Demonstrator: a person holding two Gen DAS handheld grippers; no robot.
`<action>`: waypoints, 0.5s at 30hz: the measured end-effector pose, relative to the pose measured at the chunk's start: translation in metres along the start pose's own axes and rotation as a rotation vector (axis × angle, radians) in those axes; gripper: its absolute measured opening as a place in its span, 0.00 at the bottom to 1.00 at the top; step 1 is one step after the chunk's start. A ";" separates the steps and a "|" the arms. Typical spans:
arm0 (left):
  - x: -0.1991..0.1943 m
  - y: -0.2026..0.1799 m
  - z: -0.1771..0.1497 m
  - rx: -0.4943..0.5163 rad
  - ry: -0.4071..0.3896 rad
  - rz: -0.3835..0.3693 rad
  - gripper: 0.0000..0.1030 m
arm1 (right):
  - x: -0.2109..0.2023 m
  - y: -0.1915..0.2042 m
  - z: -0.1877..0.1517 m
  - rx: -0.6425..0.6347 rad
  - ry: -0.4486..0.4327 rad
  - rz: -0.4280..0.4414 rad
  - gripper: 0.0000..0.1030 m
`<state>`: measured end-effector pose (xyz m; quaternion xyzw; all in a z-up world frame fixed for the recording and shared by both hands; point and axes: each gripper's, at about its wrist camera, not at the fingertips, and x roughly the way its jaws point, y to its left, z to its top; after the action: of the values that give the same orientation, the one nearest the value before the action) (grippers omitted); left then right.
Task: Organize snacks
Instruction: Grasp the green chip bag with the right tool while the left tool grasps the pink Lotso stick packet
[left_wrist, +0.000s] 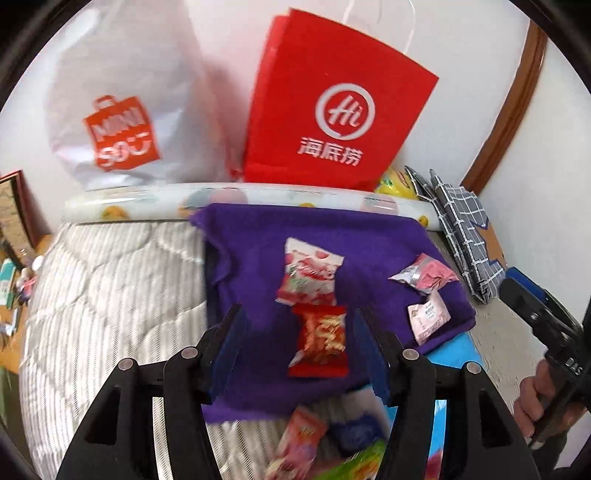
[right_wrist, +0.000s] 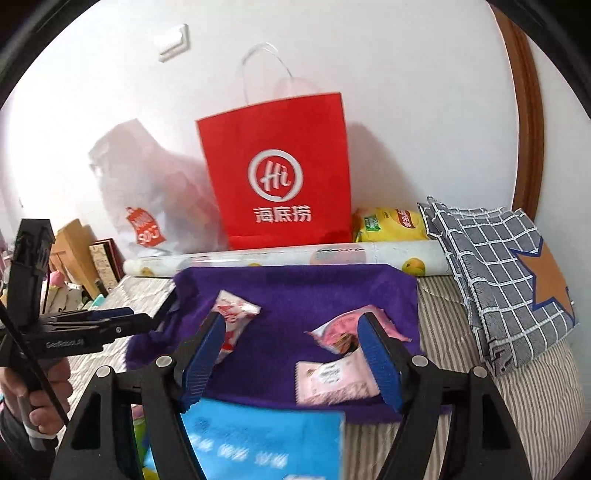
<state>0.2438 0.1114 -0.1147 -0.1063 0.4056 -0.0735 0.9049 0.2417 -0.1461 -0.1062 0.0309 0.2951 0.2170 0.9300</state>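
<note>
A purple fleece cloth lies spread on a striped quilted mattress, and the snacks sit on it. The left gripper, black with blue pads, hangs above the near half of the cloth with its jaws apart and nothing clamped; a red crinkly snack packet with gold lettering lies flat on the cloth in the gap between them, untouched by either pad. Just beyond it, overlapping its top edge, is a white packet printed with red fruit. Off to the right are a crumpled pink and silver wrapper and, nearer, a pale pink flat sachet.

The right gripper also stands open and empty over the cloth, the pale pink sachet lying below, near its right-hand finger. A blue glossy package sits at the near edge, blurred.

Behind the cloth runs a rolled-up fruit-patterned sheet. Against the white wall stand a red paper bag with a white "Hi" logo and a white plastic shopping bag. A grey checked fabric bundle lies to the right.
</note>
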 end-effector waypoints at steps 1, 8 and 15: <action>-0.004 0.003 -0.003 -0.003 0.001 0.005 0.58 | -0.006 0.008 -0.003 -0.009 -0.006 -0.001 0.70; -0.027 0.024 -0.028 -0.011 0.017 0.089 0.59 | -0.016 0.063 -0.034 -0.057 0.118 0.067 0.70; -0.035 0.034 -0.053 -0.014 0.044 0.105 0.59 | -0.018 0.109 -0.071 -0.079 0.214 0.128 0.61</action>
<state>0.1822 0.1453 -0.1323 -0.0897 0.4307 -0.0255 0.8977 0.1462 -0.0602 -0.1349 -0.0102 0.3813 0.2895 0.8779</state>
